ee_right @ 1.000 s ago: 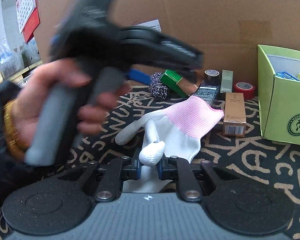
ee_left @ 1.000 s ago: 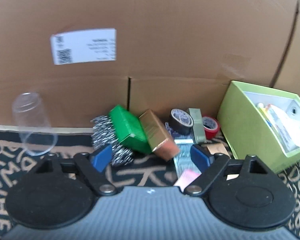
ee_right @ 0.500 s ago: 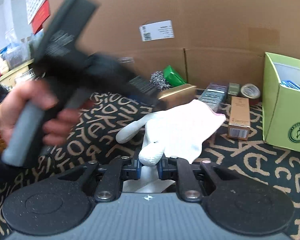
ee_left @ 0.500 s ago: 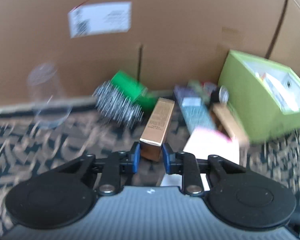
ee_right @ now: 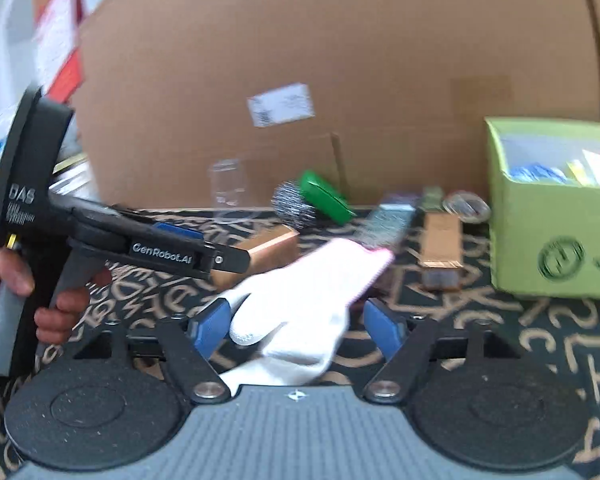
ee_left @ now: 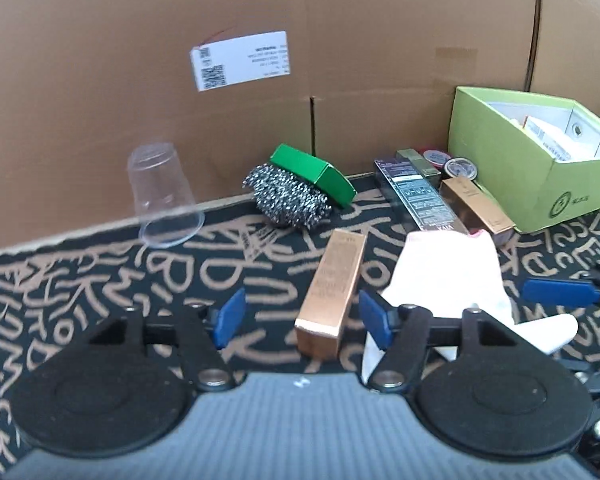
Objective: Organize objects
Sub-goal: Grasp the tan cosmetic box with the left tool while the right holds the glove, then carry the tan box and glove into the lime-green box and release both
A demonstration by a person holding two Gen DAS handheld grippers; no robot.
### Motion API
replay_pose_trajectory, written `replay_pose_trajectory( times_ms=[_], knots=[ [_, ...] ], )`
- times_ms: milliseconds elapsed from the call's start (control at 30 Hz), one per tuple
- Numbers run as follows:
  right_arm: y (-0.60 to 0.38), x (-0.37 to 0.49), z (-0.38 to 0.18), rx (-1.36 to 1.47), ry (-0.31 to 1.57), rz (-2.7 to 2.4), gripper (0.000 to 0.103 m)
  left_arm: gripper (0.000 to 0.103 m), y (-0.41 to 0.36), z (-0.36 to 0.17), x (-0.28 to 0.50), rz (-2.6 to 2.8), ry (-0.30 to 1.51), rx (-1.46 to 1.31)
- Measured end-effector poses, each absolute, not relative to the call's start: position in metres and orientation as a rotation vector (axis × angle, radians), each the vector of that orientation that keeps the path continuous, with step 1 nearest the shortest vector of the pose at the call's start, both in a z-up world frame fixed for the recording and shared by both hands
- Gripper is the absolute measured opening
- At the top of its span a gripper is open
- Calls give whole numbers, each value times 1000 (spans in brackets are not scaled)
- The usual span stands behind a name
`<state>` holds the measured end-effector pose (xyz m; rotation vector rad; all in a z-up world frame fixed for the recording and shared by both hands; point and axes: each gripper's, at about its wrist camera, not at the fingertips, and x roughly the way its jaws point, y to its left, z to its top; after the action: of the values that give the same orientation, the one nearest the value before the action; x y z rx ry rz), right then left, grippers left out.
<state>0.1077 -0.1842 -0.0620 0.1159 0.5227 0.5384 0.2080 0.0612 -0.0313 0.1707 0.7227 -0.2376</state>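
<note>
Both sets of jaws are opening right now. Left gripper (ee_left: 302, 314) has its blue pads spread with the copper box (ee_left: 332, 292) lying on the patterned cloth (ee_left: 100, 276) between them, nearer the right pad, and neither pad touches it. Right gripper (ee_right: 296, 326) is spread too, and the white glove (ee_right: 300, 304) with its pink cuff lies loose on the cloth between the pads, its fingers close to the left one. Green box (ee_left: 540, 160) sits off to the right, well apart from both, with the steel scourer (ee_left: 286, 196) back by the cardboard wall (ee_left: 340, 40)
</note>
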Motion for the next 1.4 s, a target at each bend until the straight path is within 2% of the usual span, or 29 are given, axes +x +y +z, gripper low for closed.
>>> replay_pose_trajectory(
  times_ms=[67, 100, 133, 167, 200, 233, 267, 333, 367, 400, 467, 500, 667, 900, 1133, 1400],
  knots=[
    [-183, 112, -65, 117, 553, 553, 79, 63, 57, -35, 217, -233, 737, 182],
    [-180, 114, -66, 103, 567, 569, 80, 59, 56, -37, 220, -238, 747, 185],
    [-175, 116, -67, 85, 576, 577, 80, 47, 53, -40, 225, -247, 761, 180],
    [-169, 117, -67, 61, 586, 579, 78, 40, 53, -42, 228, -262, 781, 170],
    [-165, 119, -68, 38, 601, 584, 62, 33, 52, -44, 230, -272, 802, 159],
    [-161, 121, -70, 23, 616, 594, 50, 33, 52, -46, 231, -278, 813, 152],
    [-159, 122, -70, 16, 619, 600, 41, 33, 50, -46, 231, -278, 811, 158],
    [-161, 122, -71, 21, 613, 603, 40, 38, 47, -46, 230, -269, 795, 182],
    [-162, 123, -71, 26, 618, 600, 33, 40, 46, -46, 231, -262, 793, 188],
    [-162, 122, -71, 29, 614, 592, 21, 39, 46, -47, 232, -259, 797, 187],
    [-166, 118, -69, 38, 597, 595, 16, 29, 45, -46, 232, -268, 806, 173],
    [-166, 116, -68, 36, 587, 588, 16, 23, 44, -45, 231, -275, 811, 169],
    [-176, 107, -58, 34, 506, 557, 16, 23, 39, -35, 220, -279, 787, 183],
    [-210, 96, -31, 76, 309, 412, 16, 23, 15, 11, 206, -333, 693, 155],
    [-268, 103, -1, 112, 178, 225, 16, 24, -44, 50, 205, -426, 611, 151],
    [-333, 126, 10, 70, 124, -28, 16, 24, -132, 69, 218, -530, 565, 176]
  ],
)
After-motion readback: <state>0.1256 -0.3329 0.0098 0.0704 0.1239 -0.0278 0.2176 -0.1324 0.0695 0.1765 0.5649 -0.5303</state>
